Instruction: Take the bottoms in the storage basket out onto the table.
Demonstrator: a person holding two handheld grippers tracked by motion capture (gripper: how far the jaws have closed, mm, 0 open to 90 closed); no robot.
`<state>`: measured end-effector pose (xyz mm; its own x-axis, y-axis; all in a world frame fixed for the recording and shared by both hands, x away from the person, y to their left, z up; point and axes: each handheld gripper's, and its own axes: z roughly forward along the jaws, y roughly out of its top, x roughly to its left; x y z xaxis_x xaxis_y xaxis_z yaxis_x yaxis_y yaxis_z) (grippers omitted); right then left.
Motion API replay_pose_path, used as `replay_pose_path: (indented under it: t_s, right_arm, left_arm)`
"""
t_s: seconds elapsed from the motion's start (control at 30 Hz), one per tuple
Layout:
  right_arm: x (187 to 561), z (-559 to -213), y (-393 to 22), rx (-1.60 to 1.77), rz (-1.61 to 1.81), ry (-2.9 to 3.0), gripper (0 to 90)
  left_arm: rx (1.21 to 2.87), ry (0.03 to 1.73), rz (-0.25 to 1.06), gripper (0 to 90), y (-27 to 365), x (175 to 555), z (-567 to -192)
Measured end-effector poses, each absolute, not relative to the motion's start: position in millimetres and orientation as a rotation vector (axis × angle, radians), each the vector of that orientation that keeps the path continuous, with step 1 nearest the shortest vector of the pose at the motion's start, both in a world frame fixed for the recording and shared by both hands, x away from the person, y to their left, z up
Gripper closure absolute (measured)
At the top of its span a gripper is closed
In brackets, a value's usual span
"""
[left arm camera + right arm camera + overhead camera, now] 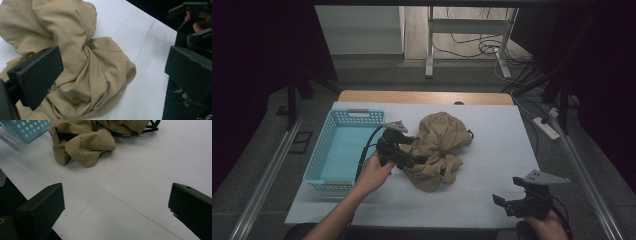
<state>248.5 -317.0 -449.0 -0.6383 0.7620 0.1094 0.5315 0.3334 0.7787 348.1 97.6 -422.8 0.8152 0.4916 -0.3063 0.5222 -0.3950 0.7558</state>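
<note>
— On the white sheet-covered table (492, 200), what lies in the middle?

— A crumpled tan cloth garment (438, 149), heaped in soft folds, with a bit of black cord (470, 133) showing at its far right edge. It sits just right of a light blue perforated plastic basket (323, 158), which stands on the table's left part; the two are near each other but I cannot tell if they touch.

— And the left gripper (412, 161)?

— Held in the person's left hand (373, 174), it points rightward into the near-left side of the tan garment. In the left gripper view its two black jaws stand wide apart, with the folds of cloth (82, 62) lying between and beyond them. Nothing is pinched: the jaws straddle the heap without closing on it. Whether a jaw tip touches the fabric I cannot tell.

— The right gripper (502, 202)?

— Near the table's front right corner, held in the person's right hand (548, 226), well apart from the garment. Its jaws are also spread wide, and in the right gripper view bare white surface (130, 202) lies between them. It holds nothing. Farther off in that view are the garment's hemmed edge (82, 147) and a corner of the blue basket (27, 128).

— Anything inside the basket?

— Its pale blue floor shows bare in the high view.
</note>
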Motion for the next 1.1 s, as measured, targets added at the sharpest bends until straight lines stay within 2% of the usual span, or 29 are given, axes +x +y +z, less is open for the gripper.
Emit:
replay_pose_path:
  t_s: [1.1]
  right_arm:
    - [249.2,-449.4,-316.3,1.164,1.188,2.33,0.3]
  left_arm:
    - [2.027,0.775,-0.04,0.8,125.3,327.2,-428.8]
